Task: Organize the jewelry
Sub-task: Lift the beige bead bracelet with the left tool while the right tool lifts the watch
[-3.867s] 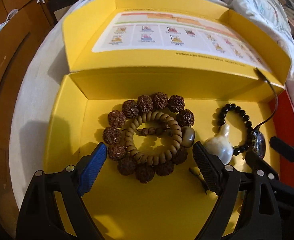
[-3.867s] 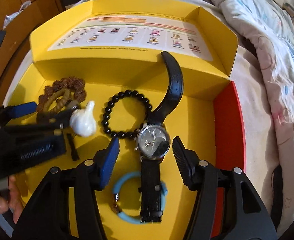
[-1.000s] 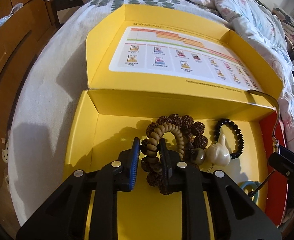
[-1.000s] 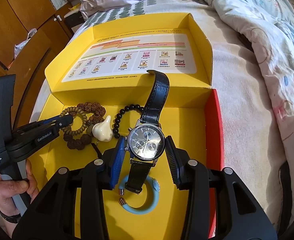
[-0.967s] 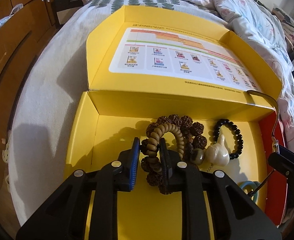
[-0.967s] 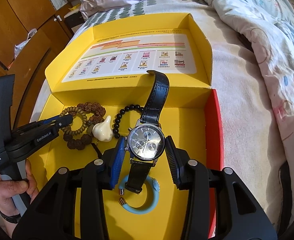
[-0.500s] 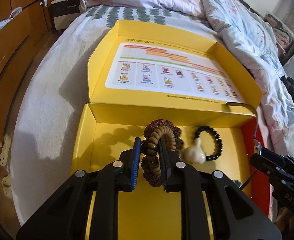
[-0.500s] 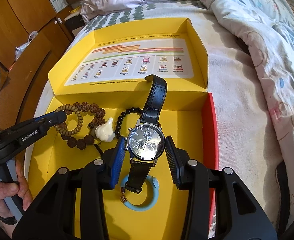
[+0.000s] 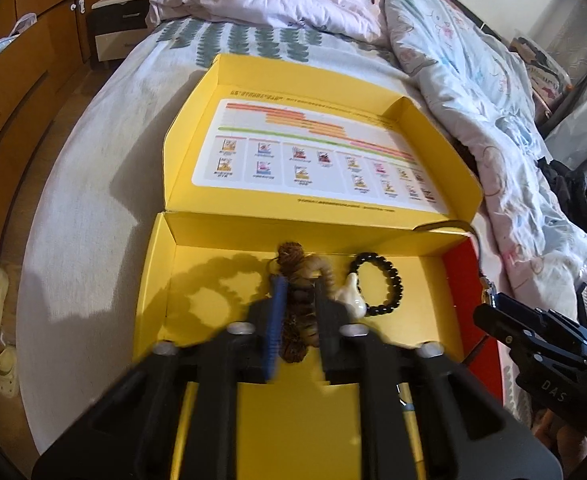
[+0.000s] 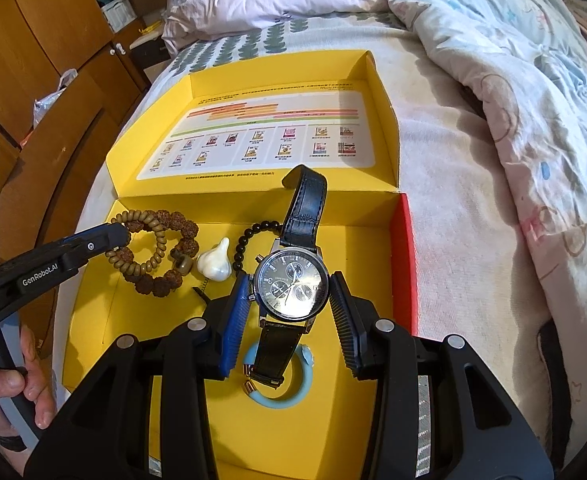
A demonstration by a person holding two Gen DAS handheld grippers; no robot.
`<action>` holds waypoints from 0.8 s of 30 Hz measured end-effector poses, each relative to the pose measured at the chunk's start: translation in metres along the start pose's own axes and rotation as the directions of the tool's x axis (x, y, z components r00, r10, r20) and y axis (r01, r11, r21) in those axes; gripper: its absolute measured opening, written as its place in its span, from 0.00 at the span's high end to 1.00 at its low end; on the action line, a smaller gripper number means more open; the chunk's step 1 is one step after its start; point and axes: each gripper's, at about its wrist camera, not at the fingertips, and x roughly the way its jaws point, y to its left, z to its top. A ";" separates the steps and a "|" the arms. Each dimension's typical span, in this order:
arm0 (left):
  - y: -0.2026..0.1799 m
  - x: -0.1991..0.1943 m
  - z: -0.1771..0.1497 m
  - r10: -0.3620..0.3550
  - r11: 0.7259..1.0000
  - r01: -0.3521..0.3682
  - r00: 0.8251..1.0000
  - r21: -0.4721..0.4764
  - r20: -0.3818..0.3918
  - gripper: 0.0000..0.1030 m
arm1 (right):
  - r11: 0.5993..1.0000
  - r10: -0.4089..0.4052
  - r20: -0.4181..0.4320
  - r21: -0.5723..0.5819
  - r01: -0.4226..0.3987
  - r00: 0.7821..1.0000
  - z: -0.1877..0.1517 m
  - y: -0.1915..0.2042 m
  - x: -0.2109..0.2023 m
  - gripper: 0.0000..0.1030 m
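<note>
Bead bracelets [image 10: 155, 251] sat pinched in our left gripper [image 9: 298, 312], jaws tight on them, lifted over the yellow box [image 10: 93, 300]. Wristwatch [image 10: 291, 284] was clamped btwn our right gripper [image 10: 289, 312] pads, strap up. White pendant [image 10: 214, 265] & black bead bracelet [image 9: 377, 284] lay btwn both grippers; blue ring [image 10: 281, 396] under watch.
</note>
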 end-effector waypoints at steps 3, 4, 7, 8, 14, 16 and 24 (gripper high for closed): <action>-0.004 -0.009 0.001 -0.007 1.000 0.007 1.000 0.004 0.017 0.91 | 1.000 -0.002 0.008 0.000 0.002 1.000 0.000 0.000 -0.005 0.59; -0.005 -0.011 0.001 -0.009 1.000 0.009 1.000 0.006 0.020 0.91 | 1.000 -0.003 0.010 0.000 0.003 1.000 0.000 0.000 -0.007 0.59; -0.004 -0.010 0.000 -0.013 1.000 0.013 1.000 0.002 0.014 0.91 | 1.000 -0.003 0.014 -0.001 0.003 1.000 -0.001 0.001 -0.011 0.59; -0.003 -0.008 0.000 -0.012 1.000 0.012 1.000 -0.001 0.010 0.91 | 1.000 -0.003 0.015 -0.001 0.003 1.000 -0.002 0.001 -0.012 0.59; 0.003 -0.007 0.000 -0.011 1.000 0.011 1.000 -0.015 -0.008 0.91 | 1.000 -0.006 0.016 -0.002 0.006 1.000 -0.003 0.002 -0.016 0.59; 0.001 -0.015 0.000 -0.014 1.000 0.014 1.000 -0.009 0.000 0.91 | 1.000 -0.006 0.017 -0.004 0.006 1.000 -0.003 0.003 -0.018 0.59; -0.011 -0.060 -0.016 -0.008 0.999 0.007 0.999 0.038 0.032 0.91 | 1.000 0.011 0.060 -0.002 -0.011 0.998 -0.015 0.004 -0.067 0.59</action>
